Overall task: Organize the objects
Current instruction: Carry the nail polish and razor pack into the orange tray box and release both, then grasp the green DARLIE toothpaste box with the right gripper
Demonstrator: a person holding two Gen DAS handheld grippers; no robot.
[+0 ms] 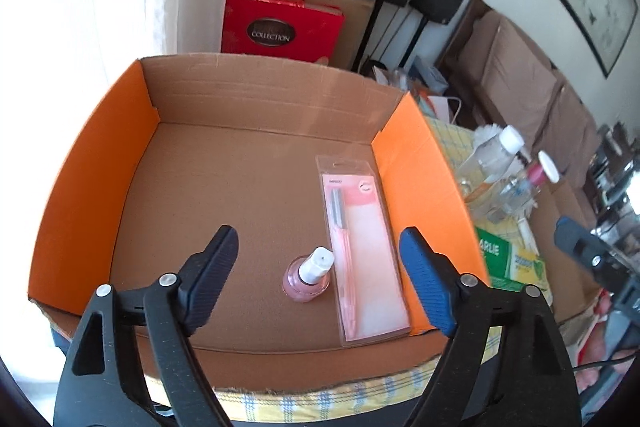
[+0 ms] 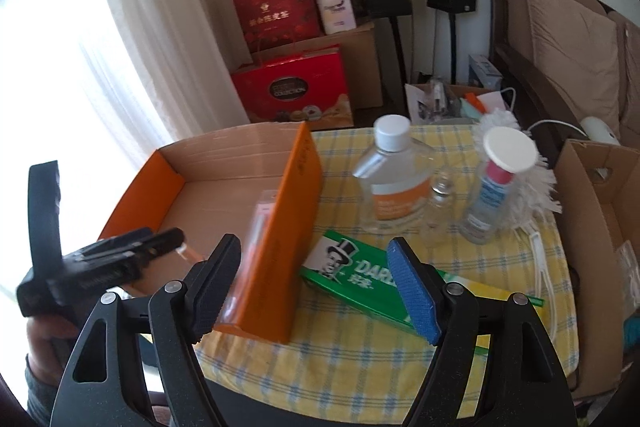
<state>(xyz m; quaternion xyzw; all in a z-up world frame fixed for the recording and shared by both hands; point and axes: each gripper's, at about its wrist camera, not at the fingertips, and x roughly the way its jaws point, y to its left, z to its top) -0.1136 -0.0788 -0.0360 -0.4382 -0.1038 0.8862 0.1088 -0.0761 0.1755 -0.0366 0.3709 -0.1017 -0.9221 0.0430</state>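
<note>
Cardboard box (image 1: pixel 256 99) taken as landmark, pink bottle (image 1: pixel 307 277) stood inside beside razor pack (image 1: pixel 362 251), left gripper (image 1: pixel 318 279) spread wide above, toothpaste carton (image 2: pixel 360 281) and bottles (image 2: pixel 394 175) laid outside its orange wall, right gripper (image 2: pixel 316 291) held wide, empty.

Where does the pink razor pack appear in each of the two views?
Left wrist view: the razor pack lies flat in the box, right of centre, beside the pink bottle.
Right wrist view: only its blurred edge shows, left of centre, behind the orange wall.
Shared landmark: the box's orange right wall.
</note>
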